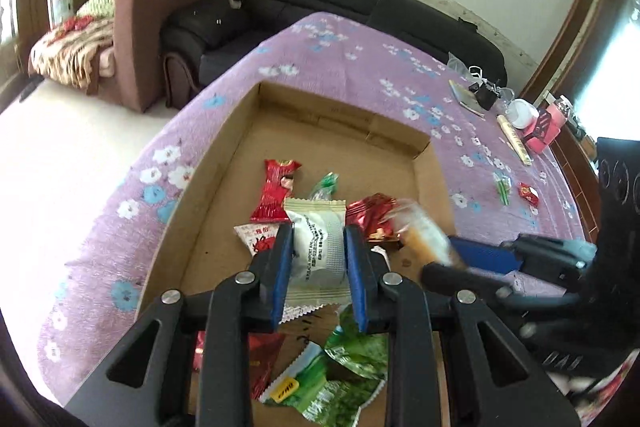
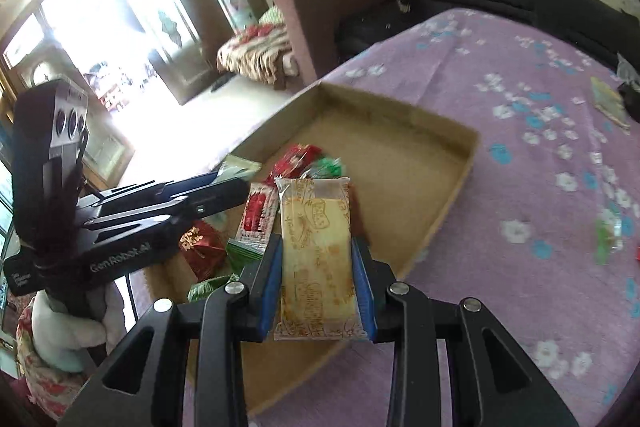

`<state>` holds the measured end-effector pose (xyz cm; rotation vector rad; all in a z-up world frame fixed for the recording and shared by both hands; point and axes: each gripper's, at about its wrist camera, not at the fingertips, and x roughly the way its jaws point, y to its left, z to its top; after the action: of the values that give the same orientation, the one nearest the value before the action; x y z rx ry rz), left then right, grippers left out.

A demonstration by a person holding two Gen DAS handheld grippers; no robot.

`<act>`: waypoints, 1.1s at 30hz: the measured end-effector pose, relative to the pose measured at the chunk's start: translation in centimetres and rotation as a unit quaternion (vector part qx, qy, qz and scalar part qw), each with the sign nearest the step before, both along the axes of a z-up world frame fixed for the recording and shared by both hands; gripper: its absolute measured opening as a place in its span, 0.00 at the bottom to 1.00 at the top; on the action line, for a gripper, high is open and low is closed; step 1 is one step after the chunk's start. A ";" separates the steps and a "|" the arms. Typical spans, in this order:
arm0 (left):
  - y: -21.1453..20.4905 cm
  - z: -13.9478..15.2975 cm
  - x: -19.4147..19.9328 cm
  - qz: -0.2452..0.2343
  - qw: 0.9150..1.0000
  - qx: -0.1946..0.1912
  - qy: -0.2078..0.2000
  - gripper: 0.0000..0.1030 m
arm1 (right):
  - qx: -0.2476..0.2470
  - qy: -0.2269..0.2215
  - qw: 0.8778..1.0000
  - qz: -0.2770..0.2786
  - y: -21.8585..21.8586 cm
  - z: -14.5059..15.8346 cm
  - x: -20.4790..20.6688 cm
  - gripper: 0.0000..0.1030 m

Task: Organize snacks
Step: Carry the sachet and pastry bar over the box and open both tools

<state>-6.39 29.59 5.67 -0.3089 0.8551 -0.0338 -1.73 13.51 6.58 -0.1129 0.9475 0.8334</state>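
Fingers of our left gripper (image 1: pixel 318 255) clamp a white packet (image 1: pixel 317 247), and our right gripper (image 2: pixel 318 283) pinches a yellow cracker pack (image 2: pixel 316 259), both above the cardboard tray (image 2: pixel 460 143) (near the table's left edge); crowded together, they could collide.

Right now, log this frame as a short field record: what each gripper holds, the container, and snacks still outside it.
left gripper: shut on white snack packet
right gripper: shut on yellow cake packet
container: cardboard tray on purple floral cloth
in tray: red, green and white wrappers
outside tray: green candy, red candy on the cloth
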 end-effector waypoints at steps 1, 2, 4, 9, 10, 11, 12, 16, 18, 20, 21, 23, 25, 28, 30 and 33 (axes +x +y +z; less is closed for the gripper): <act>0.1 -0.3 0.2 0.002 1.000 0.000 0.002 0.27 | -0.006 0.005 1.000 -0.001 0.6 -0.5 0.2 0.31; 0.3 -0.4 0.1 0.003 1.000 -0.001 0.002 0.28 | -0.013 0.007 1.000 -0.005 1.1 -0.8 0.4 0.31; 0.4 -0.5 0.2 0.006 1.000 -0.002 0.003 0.29 | -0.022 0.008 1.000 -0.013 1.7 -1.3 1.0 0.31; 0.6 0.2 -0.9 0.008 1.000 -0.011 -0.018 0.46 | -0.038 0.015 0.998 -0.045 1.9 -2.4 2.6 0.31; 0.6 0.6 -1.2 0.009 1.000 -0.011 -0.023 0.47 | -0.036 0.022 0.998 -0.048 1.9 -2.6 3.0 0.32; 0.6 0.9 -1.6 0.010 0.999 -0.013 -0.027 0.49 | -0.030 0.025 0.998 -0.049 1.6 -2.6 3.1 0.34; 0.6 1.2 -1.8 0.012 0.999 -0.015 -0.032 0.51 | -0.024 0.028 0.998 -0.048 1.3 -2.6 3.0 0.34; 0.4 2.9 -3.6 0.027 0.998 -0.018 -0.060 0.67 | 0.014 0.023 0.999 -0.043 -0.1 -1.2 1.8 0.38; -0.1 3.9 -4.5 0.030 0.996 -0.025 -0.075 0.73 | 0.031 0.014 0.998 -0.045 -1.0 -0.1 1.1 0.40; -0.6 4.7 -5.6 0.031 0.995 -0.035 -0.092 0.80 | 0.042 0.000 0.998 -0.047 -2.1 0.8 0.4 0.42; -0.8 5.0 -6.0 0.030 0.994 -0.041 -0.100 0.81 | 0.046 -0.007 0.998 -0.050 -2.8 1.3 0.0 0.42; -1.2 5.7 -6.8 0.027 0.991 -0.065 -0.118 0.85 | 0.055 -0.014 0.997 -0.058 -4.2 1.7 -0.6 0.43; -1.8 6.1 -7.7 0.022 0.986 -0.095 -0.138 0.86 | 0.063 -0.018 0.996 -0.066 -5.6 2.0 -1.0 0.43; -3.3 6.6 -7.8 0.018 0.986 -0.080 -0.145 0.86 | 0.071 -0.020 0.994 -0.085 -8.1 2.0 -1.4 0.45; -5.1 6.7 -7.6 0.017 0.988 -0.057 -0.142 0.86 | 0.073 -0.021 0.993 -0.094 -9.8 2.0 -1.3 0.45; -7.5 6.5 -7.3 0.011 0.990 -0.027 -0.141 0.86 | 0.075 -0.022 0.990 -0.115 -12.4 2.0 -0.9 0.45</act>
<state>-13.73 22.10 12.22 -0.3551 0.5711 -0.0788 -2.67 1.11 8.55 0.1056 0.8357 0.6828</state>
